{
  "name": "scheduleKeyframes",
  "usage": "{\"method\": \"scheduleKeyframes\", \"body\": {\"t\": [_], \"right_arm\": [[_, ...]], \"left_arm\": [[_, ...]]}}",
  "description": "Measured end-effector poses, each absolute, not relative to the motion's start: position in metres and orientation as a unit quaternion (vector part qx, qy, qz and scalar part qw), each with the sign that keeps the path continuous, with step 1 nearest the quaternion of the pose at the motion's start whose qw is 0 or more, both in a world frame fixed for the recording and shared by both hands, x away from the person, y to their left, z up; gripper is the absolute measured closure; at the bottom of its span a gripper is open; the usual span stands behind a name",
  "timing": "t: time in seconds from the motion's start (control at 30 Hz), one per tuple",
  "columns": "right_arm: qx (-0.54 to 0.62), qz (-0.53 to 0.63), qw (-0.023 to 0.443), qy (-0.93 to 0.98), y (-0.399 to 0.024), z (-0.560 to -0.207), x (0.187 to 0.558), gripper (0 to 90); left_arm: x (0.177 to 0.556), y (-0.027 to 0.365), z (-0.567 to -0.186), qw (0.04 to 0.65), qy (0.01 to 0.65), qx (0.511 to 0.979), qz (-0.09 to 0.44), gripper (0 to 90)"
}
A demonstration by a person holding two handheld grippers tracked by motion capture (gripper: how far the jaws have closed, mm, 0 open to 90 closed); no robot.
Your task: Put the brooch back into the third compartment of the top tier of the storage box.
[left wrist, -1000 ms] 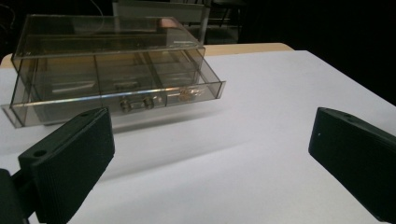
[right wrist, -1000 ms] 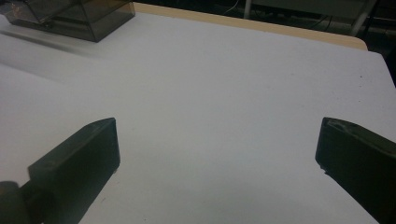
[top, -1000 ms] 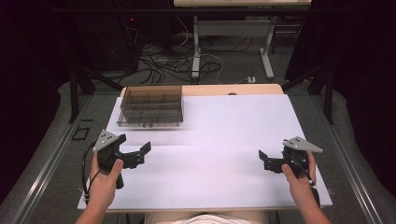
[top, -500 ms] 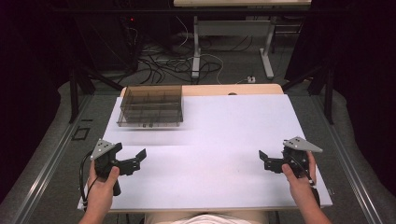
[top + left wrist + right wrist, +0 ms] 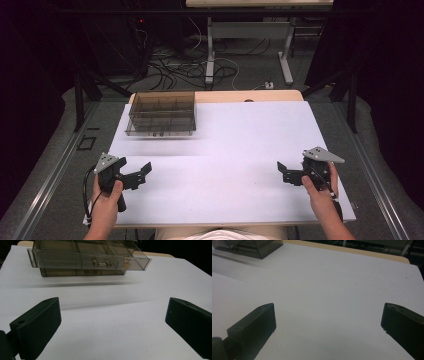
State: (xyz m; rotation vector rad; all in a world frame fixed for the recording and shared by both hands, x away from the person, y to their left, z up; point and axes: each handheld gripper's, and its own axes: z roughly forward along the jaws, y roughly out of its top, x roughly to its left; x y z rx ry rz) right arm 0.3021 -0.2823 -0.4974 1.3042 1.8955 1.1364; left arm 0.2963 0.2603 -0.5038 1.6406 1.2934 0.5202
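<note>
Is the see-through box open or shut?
Shut. The box has its lid flat on top, gold clasp at the front.

A white tabletop (image 5: 235, 150) spreads wide and bare, with a strip of pale wood edge (image 5: 250, 96) peeking out along its far side. Beyond it, grey carpeted floor (image 5: 240, 75) carries a loose tangle of cables (image 5: 192, 67), and a white power strip (image 5: 269, 85) lies just past the far edge. Two white desk legs (image 5: 211, 45) stand behind, holding up another light tabletop (image 5: 260, 2) at the very top. Dark metal frame struts (image 5: 82, 95) flank both sides.
</note>
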Motion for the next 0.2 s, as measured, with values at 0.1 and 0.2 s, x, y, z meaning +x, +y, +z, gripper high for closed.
{"method": "scheduleKeyframes", "body": {"t": [0.1, 0.2], "right_arm": [[0.491, 0.422, 0.284, 0.707, -0.2828, -0.4987, 0.3027, 0.0], [0.489, 0.420, 0.283, 0.710, -0.2843, -0.4998, 0.3034, 0.0]], "left_arm": [[0.2968, 0.2599, -0.5042, 0.476, 0.530, 0.669, 0.213, 0.2], [0.2976, 0.2599, -0.5045, 0.475, 0.533, 0.666, 0.214, 0.2]]}}
